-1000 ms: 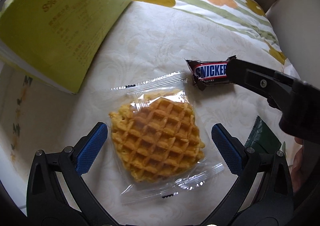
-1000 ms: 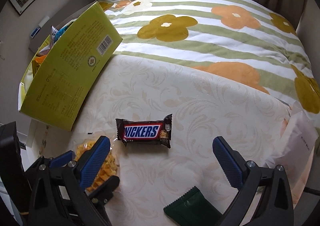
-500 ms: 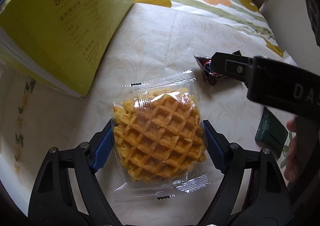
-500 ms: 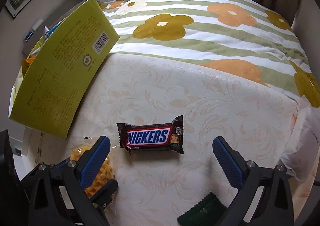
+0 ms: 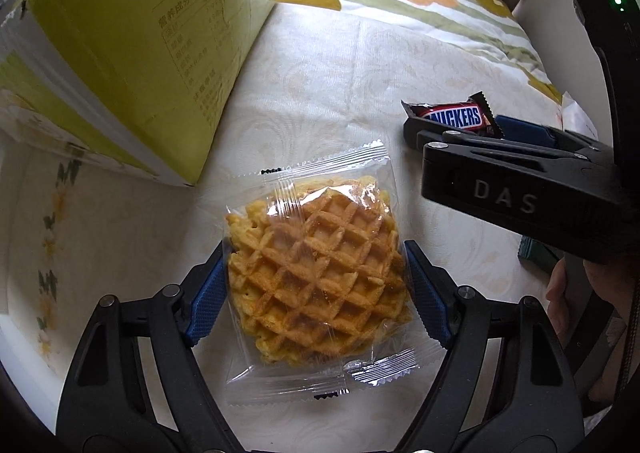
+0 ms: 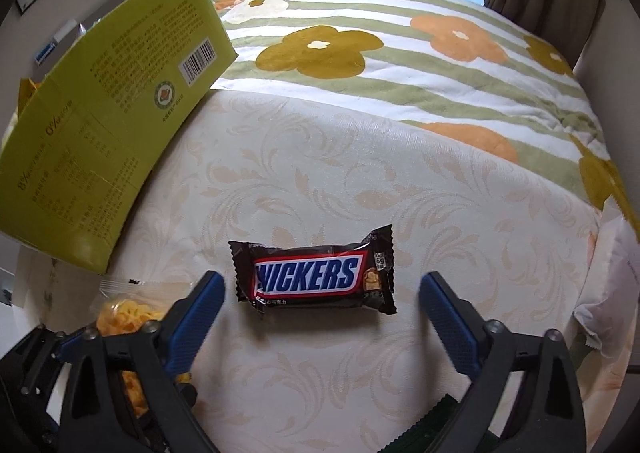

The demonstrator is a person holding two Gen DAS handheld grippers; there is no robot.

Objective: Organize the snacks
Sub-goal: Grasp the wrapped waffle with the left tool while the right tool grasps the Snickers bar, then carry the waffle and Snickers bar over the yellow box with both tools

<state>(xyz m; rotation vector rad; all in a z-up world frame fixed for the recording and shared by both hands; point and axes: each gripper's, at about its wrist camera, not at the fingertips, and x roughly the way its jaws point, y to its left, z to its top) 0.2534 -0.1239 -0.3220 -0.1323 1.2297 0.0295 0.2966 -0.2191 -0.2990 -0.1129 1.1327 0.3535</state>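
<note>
On the cream, leaf-patterned bed cover (image 6: pixel 320 181), a Snickers bar (image 6: pixel 314 273) is laid flat with its long axis running 9 to 3 in the right wrist view, the logo reading upright and the peanut picture at the 3 o'clock end. The right claw (image 6: pixel 322 313) is spread wide around it, blue pads (image 6: pixel 448 319) seen at both ends of the bar with a gap on each side, nothing touched as far as can be told.

In the left wrist view, a waffle in a clear wrapper (image 5: pixel 316 277) is squeezed between the blue pads (image 5: pixel 206 299) of the left claw (image 5: pixel 316 293), which is clamped on the packet's sides. The crimped seams of the packet are pointed toward 12 and 6, so its long axis runs away from the camera. Whether it's lifted off the cover can't be told.

A big lime-green carton (image 5: pixel 132 53) is seen at 10 o'clock of the waffle, tilted, printed side facing the snacks. The Snickers bar shows at 2 o'clock in that view, partly hidden behind the right claw's black body. A dark green packet (image 6: pixel 440 425) is peeking out at 5 o'clock in the right view. A striped floral quilt (image 6: pixel 400 65) is spread at 12 o'clock.
</note>
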